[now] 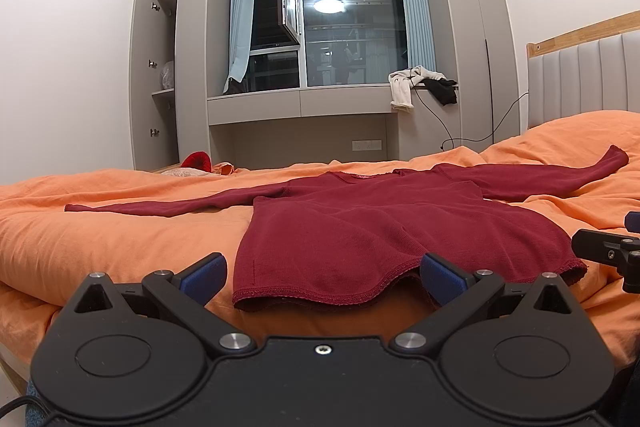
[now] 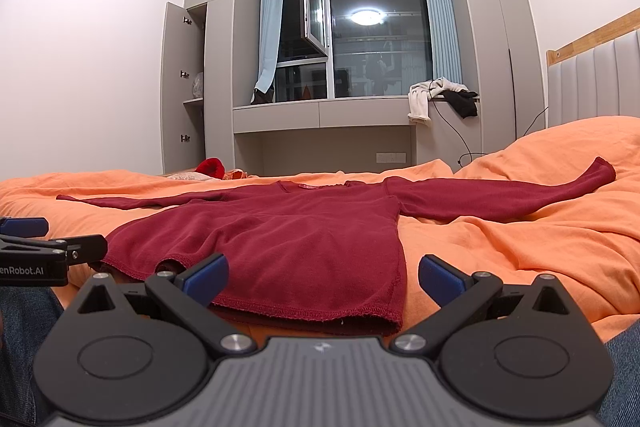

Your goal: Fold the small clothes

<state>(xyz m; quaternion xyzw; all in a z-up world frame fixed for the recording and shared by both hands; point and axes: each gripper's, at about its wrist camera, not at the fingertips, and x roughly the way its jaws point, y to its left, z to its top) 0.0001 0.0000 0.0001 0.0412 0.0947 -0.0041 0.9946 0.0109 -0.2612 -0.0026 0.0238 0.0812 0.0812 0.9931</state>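
Observation:
A dark red long-sleeved top (image 1: 360,223) lies flat on the orange bed sheet (image 1: 120,239), both sleeves spread out sideways, neck at the far side. It also shows in the right wrist view (image 2: 288,235). My left gripper (image 1: 322,277) is open at the left part of the near hem, its blue pads either side of the hem's left corner. My right gripper (image 2: 323,277) is open at the right part of the hem, pads either side of the right corner. Neither holds the cloth.
The padded headboard (image 1: 592,83) stands at the right. A red item (image 1: 198,161) lies at the bed's far edge. Beyond are grey cupboards with an open door (image 1: 152,75), a window bench with white and black clothes (image 1: 420,85), and a cable.

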